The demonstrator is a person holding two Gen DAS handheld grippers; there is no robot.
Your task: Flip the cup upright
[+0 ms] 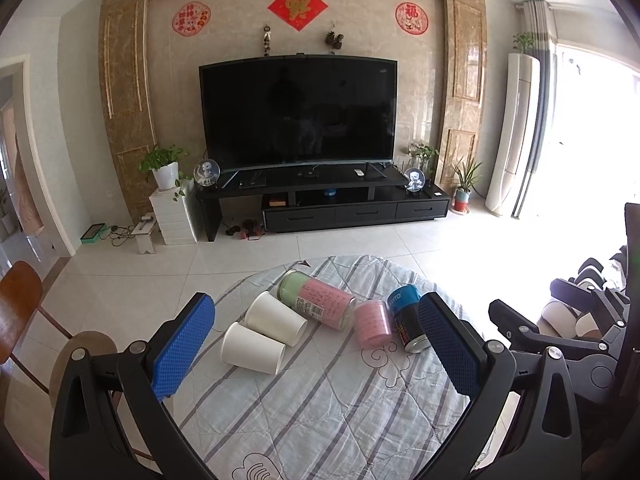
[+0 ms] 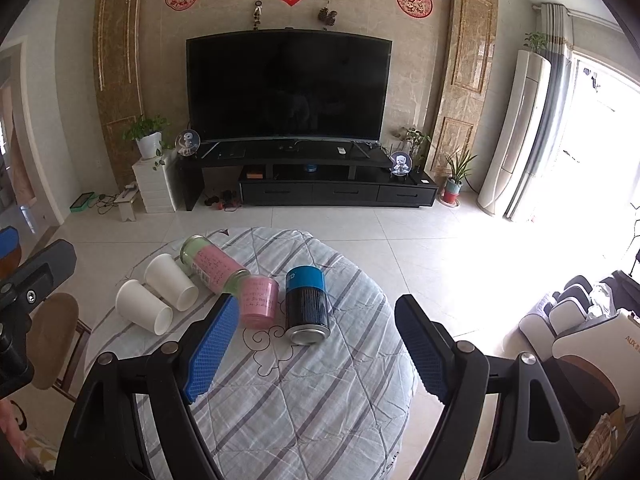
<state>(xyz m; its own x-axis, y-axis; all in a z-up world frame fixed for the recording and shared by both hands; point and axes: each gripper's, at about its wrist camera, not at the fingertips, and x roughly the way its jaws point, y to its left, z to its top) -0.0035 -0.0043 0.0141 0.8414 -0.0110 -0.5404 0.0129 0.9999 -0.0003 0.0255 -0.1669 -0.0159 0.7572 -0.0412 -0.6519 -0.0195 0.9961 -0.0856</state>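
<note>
Two white paper cups lie on their sides on the round table: the nearer cup and the farther cup. A green-and-pink jar, a small pink cup and a blue-and-black can lie beside them. My left gripper is open and empty, above the table's near side, behind the cups. My right gripper is open and empty, with the can between its fingers farther ahead.
The table wears a striped quilted cloth. A wooden chair and a round stool stand at the left. A TV and black cabinet stand at the far wall. Sofa and clutter sit at the right.
</note>
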